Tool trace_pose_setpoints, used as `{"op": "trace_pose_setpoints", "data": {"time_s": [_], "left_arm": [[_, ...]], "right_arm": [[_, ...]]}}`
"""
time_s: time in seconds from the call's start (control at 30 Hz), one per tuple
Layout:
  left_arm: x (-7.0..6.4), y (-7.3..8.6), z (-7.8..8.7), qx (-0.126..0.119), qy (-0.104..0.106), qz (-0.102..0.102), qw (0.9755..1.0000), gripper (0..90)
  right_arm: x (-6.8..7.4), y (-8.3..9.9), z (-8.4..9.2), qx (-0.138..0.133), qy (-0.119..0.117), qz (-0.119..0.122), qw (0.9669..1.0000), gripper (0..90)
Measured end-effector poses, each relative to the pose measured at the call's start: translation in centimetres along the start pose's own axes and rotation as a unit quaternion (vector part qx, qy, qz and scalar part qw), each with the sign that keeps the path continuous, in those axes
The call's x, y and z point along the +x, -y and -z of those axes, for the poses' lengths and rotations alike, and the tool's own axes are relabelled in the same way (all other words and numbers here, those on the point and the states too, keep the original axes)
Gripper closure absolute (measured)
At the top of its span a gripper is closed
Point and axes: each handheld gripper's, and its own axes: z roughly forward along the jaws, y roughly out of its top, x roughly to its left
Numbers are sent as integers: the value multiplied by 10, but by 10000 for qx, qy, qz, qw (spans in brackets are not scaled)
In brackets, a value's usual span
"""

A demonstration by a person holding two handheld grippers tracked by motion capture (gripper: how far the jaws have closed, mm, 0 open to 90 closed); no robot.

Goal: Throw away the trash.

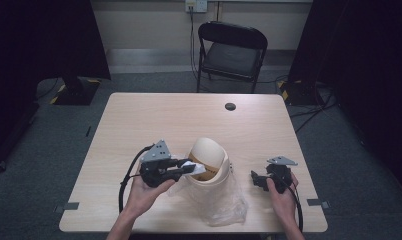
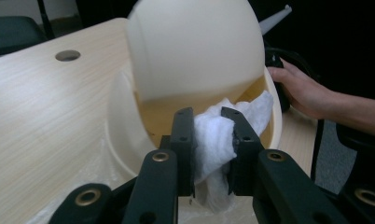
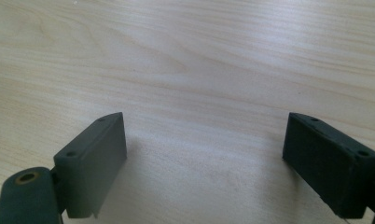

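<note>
Cream plastic bin, white tissue pinched at its mouth

Cream-coloured, the small round plastic bin with a domed swing lid (image 1: 207,162) stands near the front middle of the pale wooden table (image 1: 154,115), on a crumpled clear plastic bag (image 1: 221,202). Its lid is tilted, leaving a gap that shows a tan inner wall; what else lies inside is hard to tell. At that gap sits a crumpled white tissue (image 2: 213,140), partly over the rim, clamped between the black pads of the left gripper (image 2: 209,140), whose jaws are drawn in tight on it. To the bin's right, well apart from it, the right gripper (image 1: 261,179) rests low over bare tabletop, its jaws spread wide with nothing between them. Beyond the table stands a black folding chair (image 1: 232,50).
</note>
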Motion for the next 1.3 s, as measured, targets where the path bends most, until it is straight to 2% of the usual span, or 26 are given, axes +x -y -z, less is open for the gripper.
{"op": "trace_pose_setpoints", "data": {"time_s": [0.13,0.27,0.37,0.47,0.7,0.93,1.1,1.23,1.3], "left_arm": [[-5,-1,-9,-8,109,30,9999,760],[-6,-1,-14,38,109,118,9999,760],[-6,-3,-17,182,63,131,9997,759],[-7,-6,-21,317,10,44,9995,759],[-2,-5,-34,585,-64,142,9982,759],[1,-3,-38,504,-110,188,9985,753],[3,-5,-42,581,-96,136,9982,740],[4,-5,-48,776,-245,67,9967,728],[5,-4,-51,785,-317,43,9964,719]], "right_arm": [[0,0,0,0,0,0,10000,125],[0,0,0,-1,1,0,10000,125],[0,0,0,-1,1,0,10000,125],[0,0,0,-1,0,-2,10000,125],[0,0,0,-1,-1,0,10000,125],[0,0,0,-1,0,0,10000,125],[0,0,0,-1,1,0,10000,125],[0,0,0,-1,1,1,10000,126],[0,0,0,1,1,-2,10000,125]]}}
